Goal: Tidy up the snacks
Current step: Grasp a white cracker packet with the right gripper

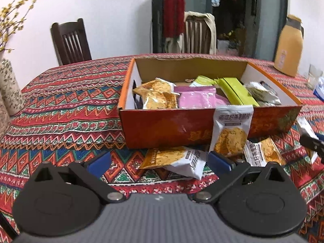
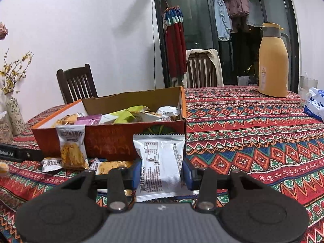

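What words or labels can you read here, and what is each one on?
"Manhu", cut off by the frame edge: blue and white pack.
"obot.AI", start hidden: left gripper.
Chinese print on the held packet, in the right gripper: too small.
Leaning packet and box front: blurred.
Jug label: unreadable.

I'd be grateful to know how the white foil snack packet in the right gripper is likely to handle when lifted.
The white foil snack packet, pinched by the right gripper, probably feels light and puffy. Its glossy film may slip. The sealed ends stand stiffly, so it likely won't droop.
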{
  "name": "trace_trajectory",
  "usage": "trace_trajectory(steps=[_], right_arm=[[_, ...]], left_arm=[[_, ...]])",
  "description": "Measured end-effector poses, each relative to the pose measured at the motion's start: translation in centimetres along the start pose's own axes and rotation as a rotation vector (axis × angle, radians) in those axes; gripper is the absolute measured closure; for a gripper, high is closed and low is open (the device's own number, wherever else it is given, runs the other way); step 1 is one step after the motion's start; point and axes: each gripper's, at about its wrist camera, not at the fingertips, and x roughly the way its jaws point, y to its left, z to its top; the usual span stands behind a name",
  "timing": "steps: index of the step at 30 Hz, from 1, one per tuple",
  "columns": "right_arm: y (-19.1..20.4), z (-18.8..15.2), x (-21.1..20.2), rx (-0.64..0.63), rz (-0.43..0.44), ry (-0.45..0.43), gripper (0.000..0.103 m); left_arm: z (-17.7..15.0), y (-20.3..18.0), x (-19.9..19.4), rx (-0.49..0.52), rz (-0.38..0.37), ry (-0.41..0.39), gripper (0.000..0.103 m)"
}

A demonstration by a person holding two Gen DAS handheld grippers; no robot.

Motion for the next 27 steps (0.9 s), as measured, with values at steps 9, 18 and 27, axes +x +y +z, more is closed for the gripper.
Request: trace_trajectory(steps=[9, 18, 27], right_arm=[[0.0, -0.1, -0.4, 0.002, 0.009, -0.022, 0.062], [0.0, -0.1, -0.5, 0.002, 0.01, -0.023, 0.062], [0.0, -0.1, -0.3, 0.002, 0.015, -0.011, 0.062]], left_arm=[[0.4, -1.5, 2.3, 0.068, 0.005, 0.064, 0.0], [1.2, -1.1, 4.9, -0.034, -0.008, 0.129, 0.0], [0.3, -1.7, 5.4, -0.034, -0.019, 0.136, 0.003]])
